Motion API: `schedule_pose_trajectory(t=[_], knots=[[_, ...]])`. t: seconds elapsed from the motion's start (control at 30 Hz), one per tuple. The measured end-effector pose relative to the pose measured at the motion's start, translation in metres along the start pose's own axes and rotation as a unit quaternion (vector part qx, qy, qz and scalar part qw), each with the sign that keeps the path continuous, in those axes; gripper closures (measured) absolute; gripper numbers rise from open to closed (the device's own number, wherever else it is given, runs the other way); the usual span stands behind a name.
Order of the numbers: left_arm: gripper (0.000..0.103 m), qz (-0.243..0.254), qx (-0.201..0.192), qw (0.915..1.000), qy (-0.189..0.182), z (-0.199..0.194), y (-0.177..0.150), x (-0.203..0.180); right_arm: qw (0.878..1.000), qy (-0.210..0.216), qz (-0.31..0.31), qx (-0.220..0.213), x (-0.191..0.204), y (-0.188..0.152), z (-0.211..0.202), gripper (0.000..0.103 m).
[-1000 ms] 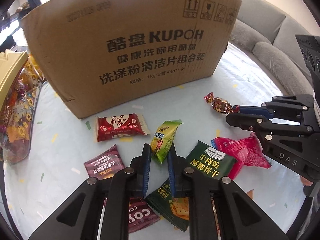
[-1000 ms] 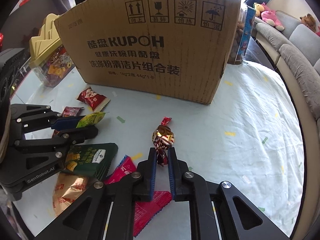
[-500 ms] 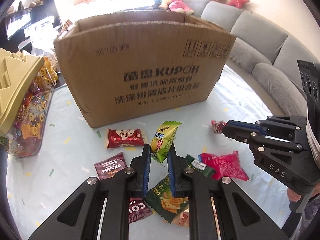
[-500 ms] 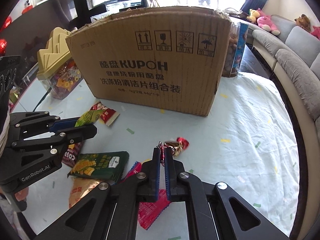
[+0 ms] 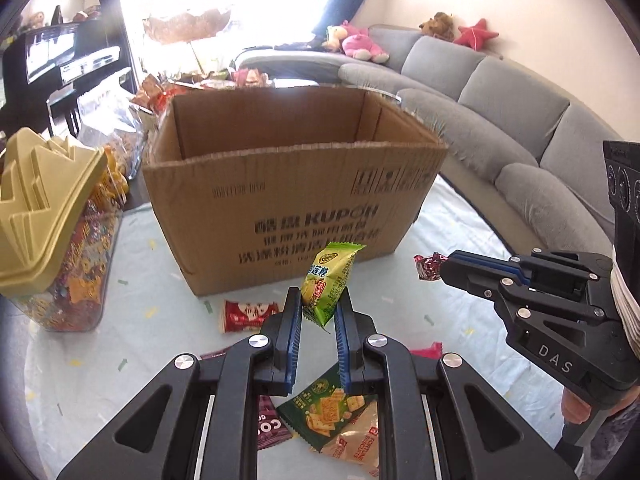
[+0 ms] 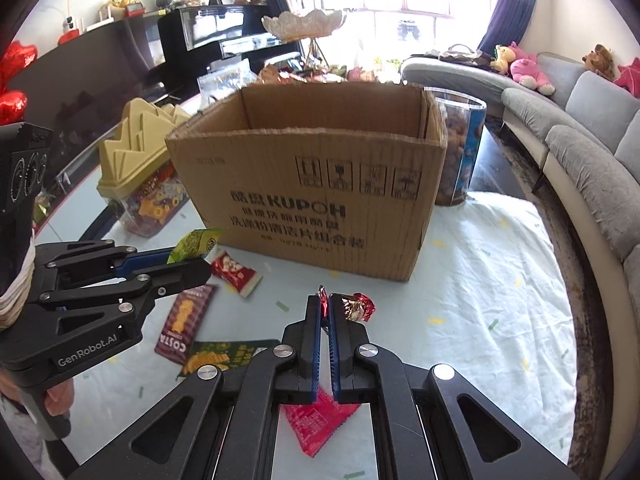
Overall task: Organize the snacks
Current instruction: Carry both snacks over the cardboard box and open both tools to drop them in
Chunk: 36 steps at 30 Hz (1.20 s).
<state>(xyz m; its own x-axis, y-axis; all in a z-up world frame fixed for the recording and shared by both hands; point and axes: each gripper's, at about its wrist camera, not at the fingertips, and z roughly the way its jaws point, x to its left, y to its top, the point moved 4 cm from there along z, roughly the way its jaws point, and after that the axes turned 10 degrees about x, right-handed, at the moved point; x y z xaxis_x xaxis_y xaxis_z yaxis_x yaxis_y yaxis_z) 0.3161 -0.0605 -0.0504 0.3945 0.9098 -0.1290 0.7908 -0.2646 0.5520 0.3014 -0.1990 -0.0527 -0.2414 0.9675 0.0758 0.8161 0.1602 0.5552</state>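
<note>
Left gripper (image 5: 318,312) pinches my crinkly green snack packet (image 5: 329,280) in the air before the open brown cardboard box (image 5: 296,184). Right gripper (image 6: 325,312) squeezes a shiny foil candy (image 6: 356,307) by its twisted end above the table (image 6: 500,280).

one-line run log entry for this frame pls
left gripper: shut on green snack pack | right gripper: shut on foil candy | both lifted, short of cardboard box | box open
</note>
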Motion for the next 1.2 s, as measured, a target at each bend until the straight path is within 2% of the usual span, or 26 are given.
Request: schedule_pose_trajectory(t=[0.3,0.57,0.77,1.07,1.1,1.17,1.2], knots=[[0.086,-0.008,-0.047,0.9989,-0.002,-0.033,0.039,-0.001,0.998,-0.003,-0.008,-0.055,0.005,0.036,-0.039,0.098],[0.086,-0.005,-0.079,0.9965,0.026,-0.061,0.081,0.005,0.995,-0.008,-0.020,-0.093,0.008,0.080,-0.064,0.098],[0.086,-0.012,-0.081,0.9960,0.035,-0.064,0.105,0.019,0.994,-0.010,-0.027,-0.102,0.012,0.110,-0.066,0.098],[0.085,-0.023,-0.058,0.9970,0.045,-0.039,0.123,0.039,0.995,-0.017,-0.036,-0.094,0.010,0.135,-0.045,0.098],[0.083,-0.021,-0.053,0.9972,0.049,-0.036,0.124,0.038,0.995,-0.017,-0.033,-0.093,0.009,0.136,-0.042,0.098],[0.062,-0.024,-0.045,0.9964,0.067,-0.031,0.124,0.041,0.995,-0.023,-0.032,-0.089,0.006,0.138,-0.035,0.097],[0.042,-0.025,-0.044,0.9960,0.074,-0.030,0.122,0.041,0.996,-0.029,-0.028,-0.084,0.003,0.137,-0.031,0.093]])
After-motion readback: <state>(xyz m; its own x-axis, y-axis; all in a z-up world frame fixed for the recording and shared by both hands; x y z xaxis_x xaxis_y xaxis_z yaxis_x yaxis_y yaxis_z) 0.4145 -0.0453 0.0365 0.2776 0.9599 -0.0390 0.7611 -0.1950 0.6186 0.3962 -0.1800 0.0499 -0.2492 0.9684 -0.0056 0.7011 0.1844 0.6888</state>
